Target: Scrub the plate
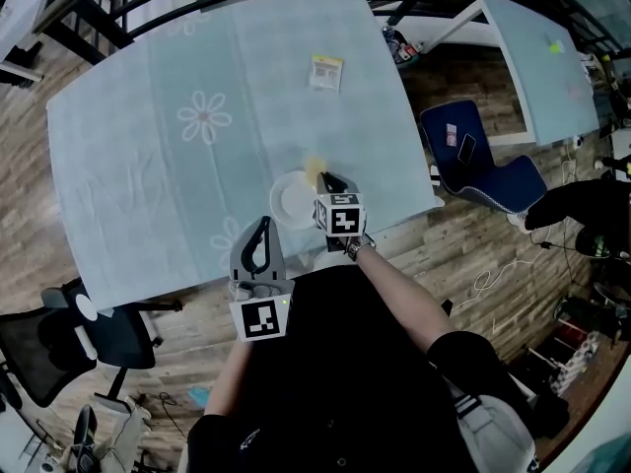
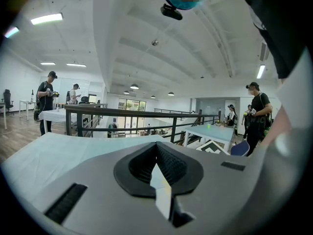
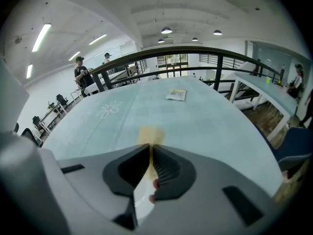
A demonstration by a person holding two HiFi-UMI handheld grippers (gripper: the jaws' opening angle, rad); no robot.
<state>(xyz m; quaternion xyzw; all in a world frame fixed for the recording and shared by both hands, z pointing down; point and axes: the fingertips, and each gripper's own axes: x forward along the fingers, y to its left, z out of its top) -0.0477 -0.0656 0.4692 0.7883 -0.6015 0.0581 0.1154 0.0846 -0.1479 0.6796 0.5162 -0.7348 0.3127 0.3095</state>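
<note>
lying just left of right hand-held gripper (image 1: 330,181) clamping sponge (image 1: 315,168): plate (image 1: 291,202).

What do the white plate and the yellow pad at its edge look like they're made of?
The plate looks like glazed ceramic or hard plastic: smooth and evenly white; the pictures cannot settle which. The yellow pad looks like soft sponge or cloth: matt, fuzzy-edged, without shine.
</note>
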